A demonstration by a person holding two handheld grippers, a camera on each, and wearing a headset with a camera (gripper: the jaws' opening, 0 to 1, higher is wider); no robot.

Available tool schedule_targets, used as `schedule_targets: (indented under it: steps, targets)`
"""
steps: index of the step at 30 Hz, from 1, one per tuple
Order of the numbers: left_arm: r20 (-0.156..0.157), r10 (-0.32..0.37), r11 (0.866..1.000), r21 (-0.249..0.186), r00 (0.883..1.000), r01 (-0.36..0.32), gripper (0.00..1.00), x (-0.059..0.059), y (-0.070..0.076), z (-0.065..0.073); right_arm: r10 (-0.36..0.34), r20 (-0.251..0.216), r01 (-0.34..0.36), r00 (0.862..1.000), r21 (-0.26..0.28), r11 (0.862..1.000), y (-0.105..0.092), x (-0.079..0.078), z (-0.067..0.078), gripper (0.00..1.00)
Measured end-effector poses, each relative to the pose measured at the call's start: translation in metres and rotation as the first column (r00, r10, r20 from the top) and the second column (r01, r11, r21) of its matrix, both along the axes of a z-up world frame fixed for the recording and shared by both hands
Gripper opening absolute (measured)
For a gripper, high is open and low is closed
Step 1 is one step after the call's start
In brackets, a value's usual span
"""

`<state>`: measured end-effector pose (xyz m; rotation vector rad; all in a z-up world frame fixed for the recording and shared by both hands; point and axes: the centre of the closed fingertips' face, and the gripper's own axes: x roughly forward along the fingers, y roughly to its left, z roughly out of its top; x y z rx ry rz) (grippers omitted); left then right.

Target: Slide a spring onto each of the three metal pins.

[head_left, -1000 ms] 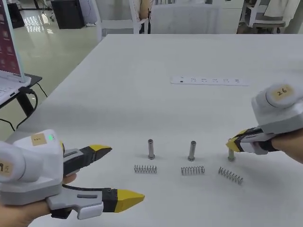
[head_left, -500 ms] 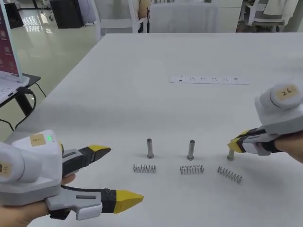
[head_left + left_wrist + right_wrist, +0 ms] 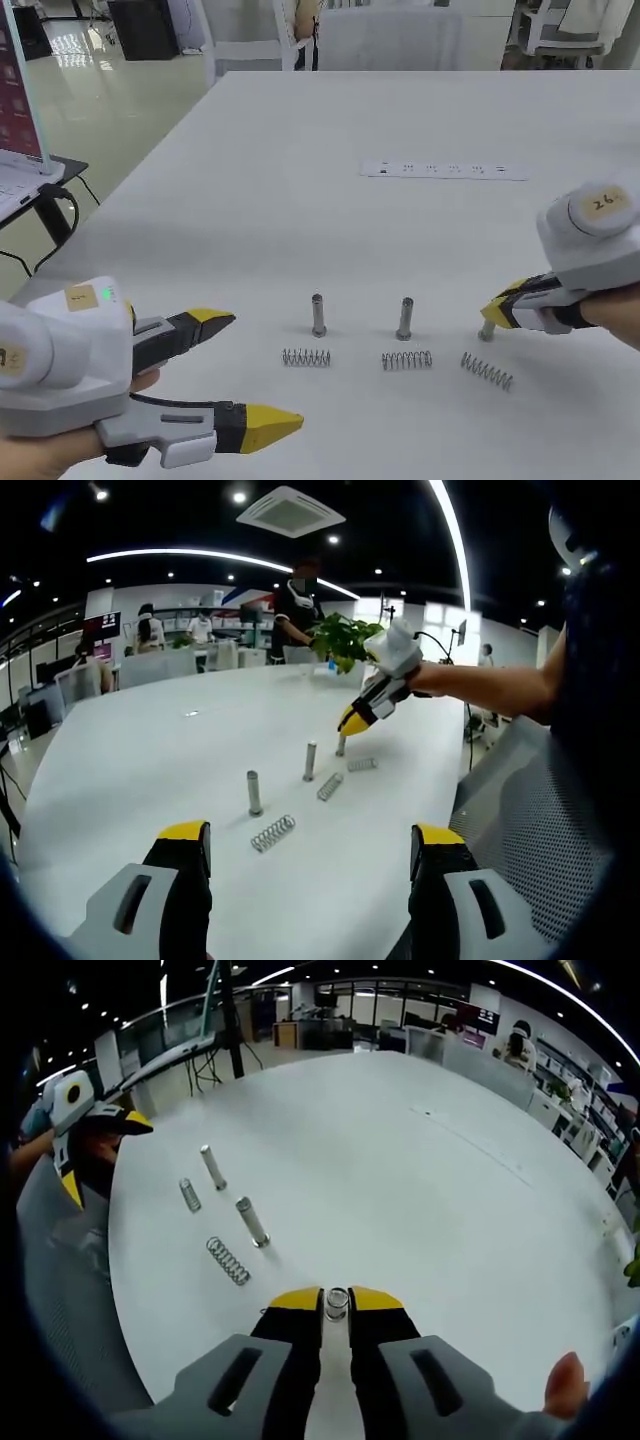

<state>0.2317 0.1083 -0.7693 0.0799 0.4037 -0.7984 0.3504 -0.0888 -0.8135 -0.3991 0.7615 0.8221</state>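
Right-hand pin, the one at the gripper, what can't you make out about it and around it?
- right pin: head view, its top hidden behind the right gripper tips; right gripper view, its shaft hidden by the jaws.
- power strip: head view, markings too small to read.
- left gripper: head view, body cut off by the bottom edge.

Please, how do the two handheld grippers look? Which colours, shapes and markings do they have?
Both have bulky white-grey plastic bodies and black jaws ending in pointed yellow tips. The left gripper carries a small yellow label and a green light on top. The right gripper has a round yellowish sticker with a handwritten 26.
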Motion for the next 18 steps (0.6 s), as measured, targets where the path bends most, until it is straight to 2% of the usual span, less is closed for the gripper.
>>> schedule_targets:
  steps: [18]
  targets:
    - [0.001, -0.005, 1.0, 0.0, 1.0, 0.005, 0.78, -0.0012, -0.0011, 0.0, 0.012, -0.001, -0.012, 1.0, -0.014, 1.0, -0.0027, -0.0037, -0.004, 0.12]
